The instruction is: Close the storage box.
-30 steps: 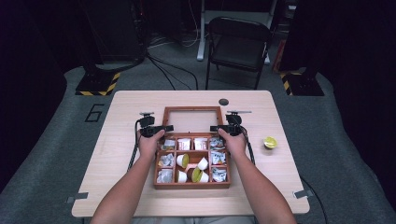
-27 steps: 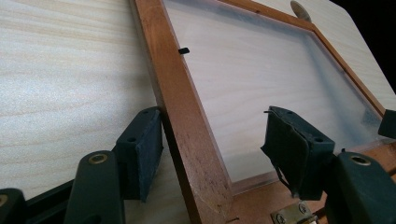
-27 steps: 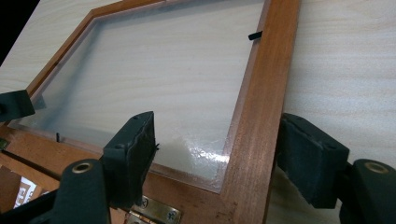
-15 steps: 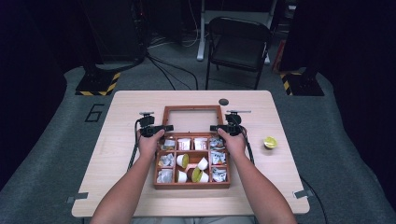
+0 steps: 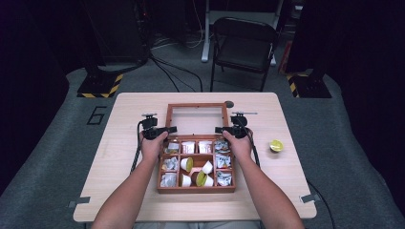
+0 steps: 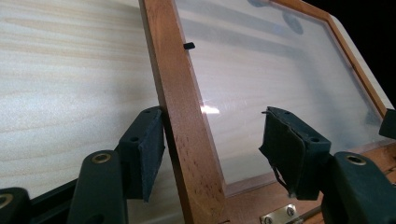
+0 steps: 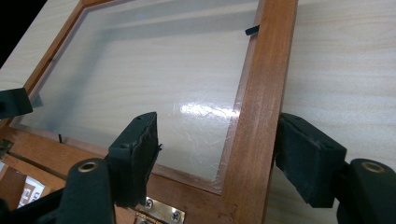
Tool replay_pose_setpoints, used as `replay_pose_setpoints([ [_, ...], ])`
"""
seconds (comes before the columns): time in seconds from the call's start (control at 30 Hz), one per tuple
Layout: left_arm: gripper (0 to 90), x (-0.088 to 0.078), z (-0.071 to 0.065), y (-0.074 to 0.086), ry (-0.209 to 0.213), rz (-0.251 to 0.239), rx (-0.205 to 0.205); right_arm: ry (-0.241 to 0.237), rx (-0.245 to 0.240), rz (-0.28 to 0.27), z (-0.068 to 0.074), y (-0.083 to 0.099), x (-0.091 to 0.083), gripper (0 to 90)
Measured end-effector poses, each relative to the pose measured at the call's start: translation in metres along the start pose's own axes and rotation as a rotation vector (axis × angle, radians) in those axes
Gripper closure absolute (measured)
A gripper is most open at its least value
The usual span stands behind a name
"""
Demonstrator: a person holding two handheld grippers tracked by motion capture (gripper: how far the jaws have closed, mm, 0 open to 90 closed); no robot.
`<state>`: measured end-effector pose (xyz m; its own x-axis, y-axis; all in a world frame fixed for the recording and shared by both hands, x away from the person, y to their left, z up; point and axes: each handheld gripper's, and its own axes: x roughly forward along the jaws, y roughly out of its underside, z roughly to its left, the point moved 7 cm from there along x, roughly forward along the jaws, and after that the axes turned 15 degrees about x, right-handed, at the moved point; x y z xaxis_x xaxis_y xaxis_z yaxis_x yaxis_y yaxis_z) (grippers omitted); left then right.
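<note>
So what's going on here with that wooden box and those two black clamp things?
A person sits at a table with a gripper in each hand. The wooden box lies open, its compartments holding packets and small cups. The left gripper and right gripper each straddle a side rail of the glass-paned lid, jaws open around the wood, not clamped. A lone cup sits off to the right.

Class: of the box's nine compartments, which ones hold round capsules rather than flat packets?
The centre compartment and the bottom-middle one of the wooden box.
</note>
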<state>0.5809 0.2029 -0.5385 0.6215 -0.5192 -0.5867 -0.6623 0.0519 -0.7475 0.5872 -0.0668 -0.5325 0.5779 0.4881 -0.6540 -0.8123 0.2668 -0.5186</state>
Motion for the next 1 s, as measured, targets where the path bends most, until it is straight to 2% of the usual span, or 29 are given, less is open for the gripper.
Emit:
replay_pose_setpoints([
  [0.1,39.0,-0.002,0.0,-0.002,0.003,-0.005,0.011,-0.004,0.0,-0.005,0.001,-0.001,-0.001,31.3],
  [0.17,39.0,-0.003,-0.002,-0.003,0.0,-0.018,-0.004,-0.006,-0.003,-0.013,0.002,-0.002,-0.003,31.8],
  [0.3,39.1,-0.006,-0.003,-0.006,0.003,-0.03,0.009,-0.011,0.002,-0.013,0.004,-0.003,-0.007,32.2],
  [0.4,39.2,-0.01,-0.005,-0.009,0.006,-0.042,0.013,-0.02,-0.023,-0.031,0.006,-0.005,-0.01,32.5],
  [0.47,39.2,-0.011,-0.005,-0.009,0.007,-0.041,0.028,-0.018,-0.021,-0.029,0.007,-0.005,-0.011,32.5],
  [0.5,39.2,-0.012,-0.006,-0.011,0.004,-0.049,0.017,-0.024,-0.029,-0.035,0.007,-0.005,-0.012,32.5],
  [0.57,39.2,-0.016,-0.007,-0.012,0.009,-0.051,0.034,-0.028,-0.034,-0.043,0.009,-0.007,-0.015,32.6],
  [0.67,39.4,-0.017,-0.009,-0.014,0.008,-0.061,0.031,-0.033,-0.037,-0.049,0.011,-0.007,-0.017,32.6],
  [0.8,39.5,-0.021,-0.01,-0.015,0.01,-0.068,0.052,-0.039,-0.044,-0.055,0.013,-0.008,-0.021,32.7],
  [0.87,39.6,-0.022,-0.011,-0.016,0.008,-0.077,0.044,-0.038,-0.046,-0.057,0.014,-0.008,-0.022,32.7],
  [1.0,39.6,-0.026,-0.012,-0.017,0.023,-0.077,0.057,-0.045,-0.054,-0.063,0.016,-0.008,-0.026,32.7],
])
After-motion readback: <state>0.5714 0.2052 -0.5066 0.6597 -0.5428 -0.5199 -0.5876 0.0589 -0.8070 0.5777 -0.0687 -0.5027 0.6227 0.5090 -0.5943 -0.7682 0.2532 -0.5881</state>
